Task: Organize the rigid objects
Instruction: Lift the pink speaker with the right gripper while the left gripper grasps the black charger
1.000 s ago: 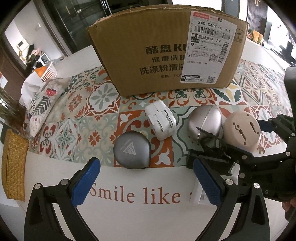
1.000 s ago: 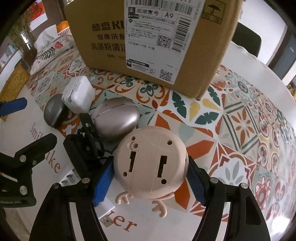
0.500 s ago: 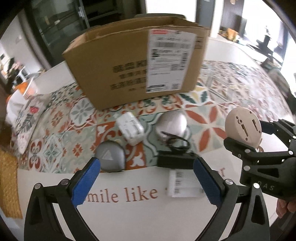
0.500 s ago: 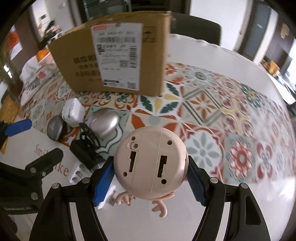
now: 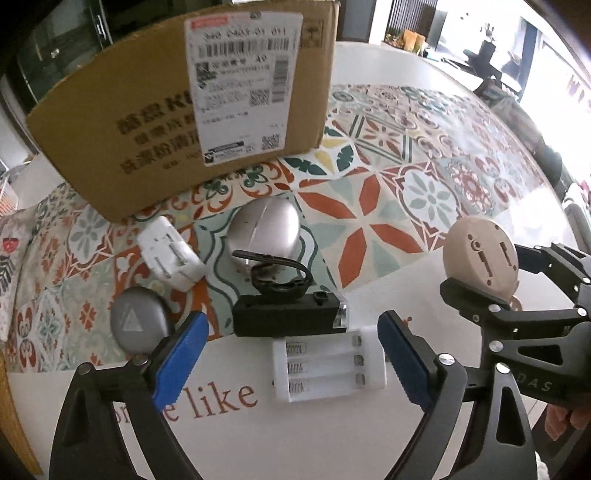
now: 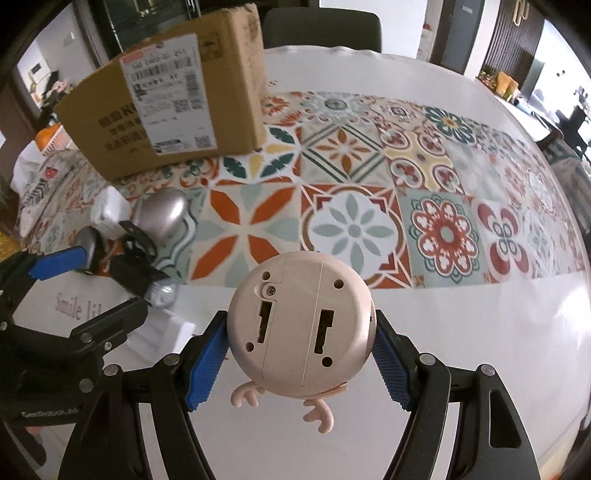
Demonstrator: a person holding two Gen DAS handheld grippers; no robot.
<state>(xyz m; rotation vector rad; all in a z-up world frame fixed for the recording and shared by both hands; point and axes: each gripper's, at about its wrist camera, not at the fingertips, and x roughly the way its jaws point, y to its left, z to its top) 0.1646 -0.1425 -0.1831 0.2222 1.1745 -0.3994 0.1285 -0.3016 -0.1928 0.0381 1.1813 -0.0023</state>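
My right gripper (image 6: 301,354) is shut on a round beige clock (image 6: 299,321) with small feet, back side toward the camera, held above the table; it also shows in the left wrist view (image 5: 480,254). My left gripper (image 5: 290,354) is open and empty over a white battery holder (image 5: 328,363). Beyond it lie a black flashlight with a strap (image 5: 288,314), a silver egg-shaped case (image 5: 264,229), a white plug adapter (image 5: 170,253) and a grey rounded case (image 5: 138,325).
A cardboard box (image 5: 192,99) with a shipping label stands at the back on the patterned tile runner (image 6: 369,192). The white table (image 6: 480,332) extends to the right. A chair (image 6: 321,27) stands behind the table.
My right gripper has lifted the beige clock off the table and carried it right, away from the other objects. The left gripper has drawn back and swung right; the battery holder is uncovered.
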